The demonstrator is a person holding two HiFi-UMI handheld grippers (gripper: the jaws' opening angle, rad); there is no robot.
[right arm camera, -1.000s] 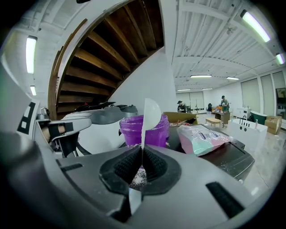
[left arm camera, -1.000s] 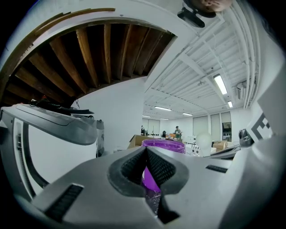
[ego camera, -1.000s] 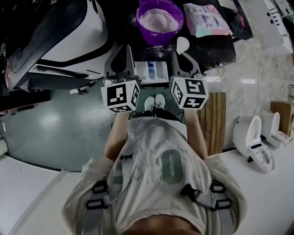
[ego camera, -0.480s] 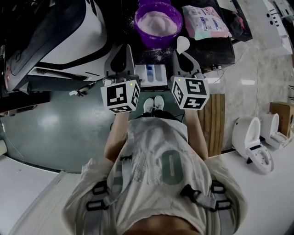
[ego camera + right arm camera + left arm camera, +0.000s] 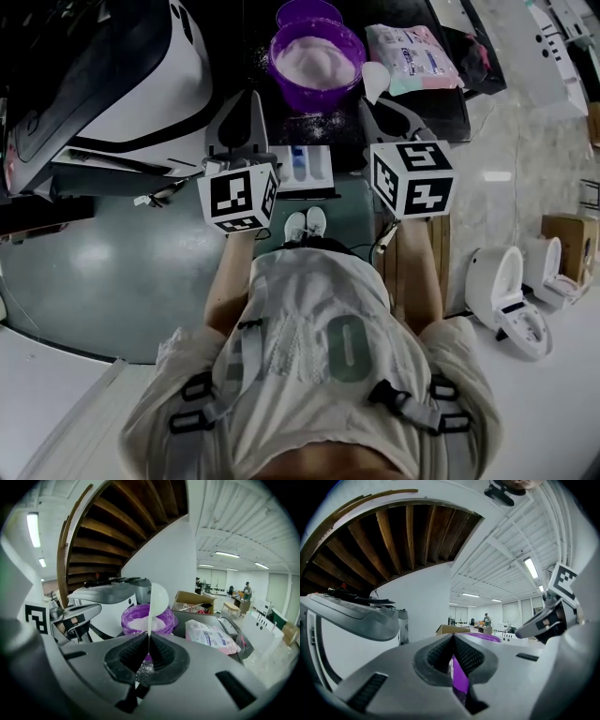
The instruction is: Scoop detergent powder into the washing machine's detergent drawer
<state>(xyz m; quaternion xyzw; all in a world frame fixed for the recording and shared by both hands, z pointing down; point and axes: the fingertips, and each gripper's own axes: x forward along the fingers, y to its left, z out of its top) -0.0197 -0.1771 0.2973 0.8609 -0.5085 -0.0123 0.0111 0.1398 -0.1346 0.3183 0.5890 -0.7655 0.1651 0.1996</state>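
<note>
"Since you were watching a second ago, what has shifted?"

"My right gripper (image 5: 149,652) has swung out to the right and angled in toward the purple bowl (image 5: 317,84). Its fingers are clamped on the handle of the white spoon (image 5: 373,81). The spoon now sits just beside the bowl's right rim, not over the powder (image 5: 317,58)."

"And the left?"

"My left gripper (image 5: 452,641) has hardly moved. Its fingers are pressed together on nothing and point toward the bowl. The detergent drawer (image 5: 305,164) is pulled out from the edge of the dark counter (image 5: 441,94), between my two grippers."

"Is the spoon loaded?"

"I cannot tell from either view. My guess is that I'm lining up to dip, so the scoop itself is still ahead. The carry down to the drawer afterwards looks short."

"Any worry?"

"Spilled grains (image 5: 314,122) already lie on the counter between bowl and drawer. A tilted spoon would probably add more, so I'd keep it level."
</note>
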